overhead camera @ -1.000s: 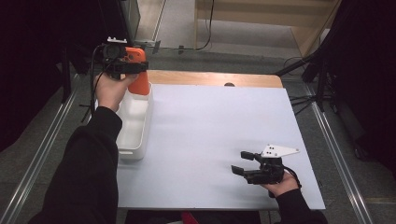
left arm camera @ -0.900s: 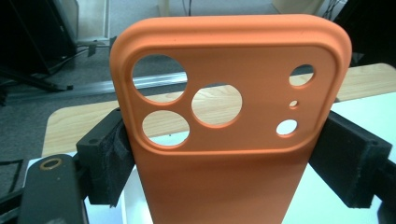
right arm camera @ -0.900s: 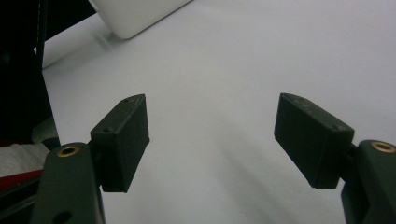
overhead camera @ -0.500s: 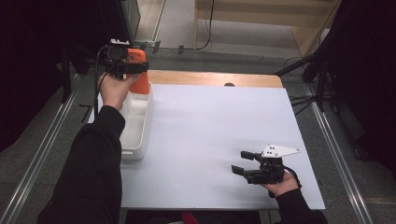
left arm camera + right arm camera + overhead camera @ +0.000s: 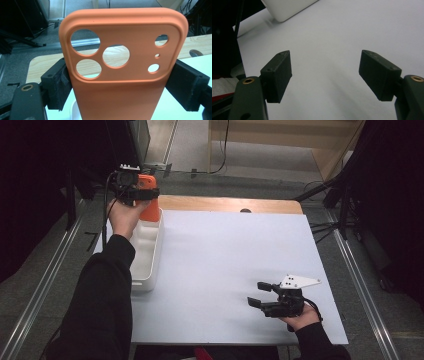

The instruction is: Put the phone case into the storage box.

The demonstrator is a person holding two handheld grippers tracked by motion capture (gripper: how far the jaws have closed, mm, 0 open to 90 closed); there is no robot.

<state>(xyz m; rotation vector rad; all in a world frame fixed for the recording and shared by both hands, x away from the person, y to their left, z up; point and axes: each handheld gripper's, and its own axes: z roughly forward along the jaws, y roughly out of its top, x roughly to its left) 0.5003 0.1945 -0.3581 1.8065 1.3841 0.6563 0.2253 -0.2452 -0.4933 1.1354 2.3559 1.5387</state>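
An orange phone case (image 5: pixel 122 62) with several camera holes stands upright between my left jaws, whose pads press on its two long sides. In the high view the same orange phone case (image 5: pixel 150 200) is held by my left gripper (image 5: pixel 137 195) above the far end of a white tray (image 5: pixel 150 251) at the table's left edge. My right gripper (image 5: pixel 261 295) rests low over the table's front right, jaws wide apart with nothing between them. In its own view the right gripper (image 5: pixel 325 72) looks over bare white tabletop.
The white table top (image 5: pixel 225 255) has a wooden strip (image 5: pixel 225 204) along its far edge. A corner of the white tray (image 5: pixel 287 7) shows far off in the right gripper view. Metal rails and dark stands flank the table.
My left hand with the orange case has sunk slightly toward the tray's far end. The right gripper has stayed where it was.
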